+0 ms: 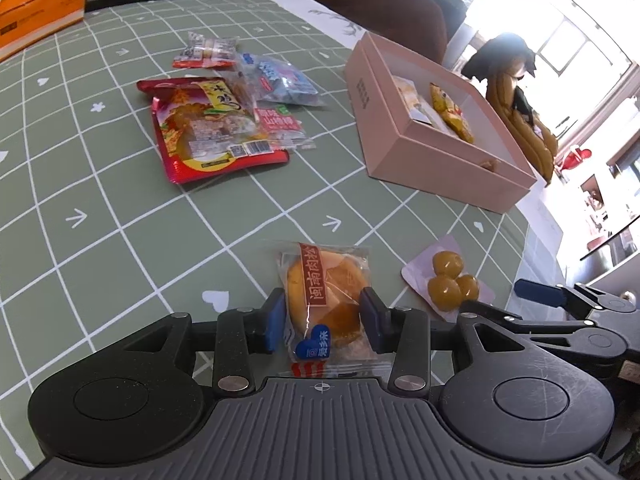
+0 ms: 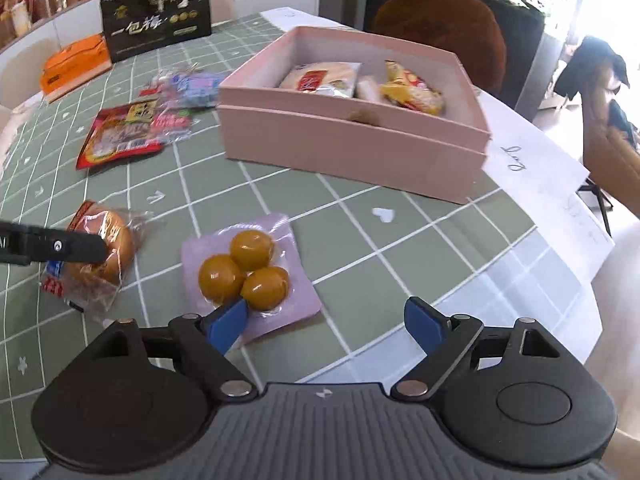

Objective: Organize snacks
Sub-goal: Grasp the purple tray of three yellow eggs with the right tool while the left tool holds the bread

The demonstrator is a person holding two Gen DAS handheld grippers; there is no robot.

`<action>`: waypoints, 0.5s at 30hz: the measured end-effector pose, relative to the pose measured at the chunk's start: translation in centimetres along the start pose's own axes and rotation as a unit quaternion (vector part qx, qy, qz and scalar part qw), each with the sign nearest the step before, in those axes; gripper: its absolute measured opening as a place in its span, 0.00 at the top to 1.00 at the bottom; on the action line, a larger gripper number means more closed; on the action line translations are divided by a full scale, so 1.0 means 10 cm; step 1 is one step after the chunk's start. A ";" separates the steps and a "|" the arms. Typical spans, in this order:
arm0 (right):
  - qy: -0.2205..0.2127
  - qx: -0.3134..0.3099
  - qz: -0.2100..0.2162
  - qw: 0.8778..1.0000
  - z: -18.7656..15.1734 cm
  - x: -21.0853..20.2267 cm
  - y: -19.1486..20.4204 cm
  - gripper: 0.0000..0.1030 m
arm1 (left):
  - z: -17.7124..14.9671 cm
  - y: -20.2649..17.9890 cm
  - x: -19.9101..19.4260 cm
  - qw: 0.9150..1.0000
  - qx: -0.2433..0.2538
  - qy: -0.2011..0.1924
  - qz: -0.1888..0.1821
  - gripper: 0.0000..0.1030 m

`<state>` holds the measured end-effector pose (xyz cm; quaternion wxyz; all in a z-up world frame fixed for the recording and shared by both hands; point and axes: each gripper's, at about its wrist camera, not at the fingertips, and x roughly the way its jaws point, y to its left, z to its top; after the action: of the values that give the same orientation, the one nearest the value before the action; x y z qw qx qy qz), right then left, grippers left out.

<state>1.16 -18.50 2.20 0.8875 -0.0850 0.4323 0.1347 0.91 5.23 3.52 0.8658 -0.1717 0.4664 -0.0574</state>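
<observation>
A clear-wrapped round pastry [image 1: 326, 292] with a red label lies on the green checked tablecloth. My left gripper [image 1: 324, 320] is shut on it, one blue pad against each side. Its dark finger [image 2: 76, 246] crosses the pastry [image 2: 116, 236] in the right wrist view. To the pastry's right lies a purple pack of three yellow balls [image 2: 248, 268]. My right gripper [image 2: 325, 324] stands open at the pack's near edge, the left pad over its near corner and the right pad over bare cloth. The open pink box [image 2: 344, 152] behind holds a white-red packet and a yellow packet.
A heap of snack bags [image 1: 216, 128], red and blue, lies left of the pink box [image 1: 420, 168]. An orange box [image 2: 76, 64] and a black box [image 2: 156, 16] stand at the far edge. Paper sheets [image 2: 532, 160] lie by the round table's right edge, with a brown chair [image 2: 440, 24] beyond.
</observation>
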 end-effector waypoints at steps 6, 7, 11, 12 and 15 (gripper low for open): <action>-0.009 -0.018 0.033 0.999 0.09 -0.01 0.13 0.16 | -0.02 0.02 -0.02 1.000 0.000 0.000 -0.005 0.56; -0.014 -0.029 0.029 0.999 0.12 0.02 0.19 0.16 | -0.02 0.03 -0.03 1.000 -0.002 0.000 -0.006 0.56; -0.021 -0.025 0.031 0.999 0.23 0.16 0.28 0.16 | -0.04 0.08 -0.05 1.000 -0.008 -0.001 -0.007 0.56; -0.018 -0.020 0.034 0.999 0.25 0.20 0.29 0.16 | -0.04 0.08 -0.06 1.000 -0.008 -0.001 -0.008 0.56; -0.010 -0.005 0.039 0.999 0.30 0.26 0.31 0.32 | -0.04 0.05 -0.05 1.000 0.001 -0.001 -0.005 0.55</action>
<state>3.96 -14.31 1.82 0.8855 -0.0712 0.4256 0.1724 0.26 5.73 3.54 0.8664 -0.1731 0.4643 -0.0616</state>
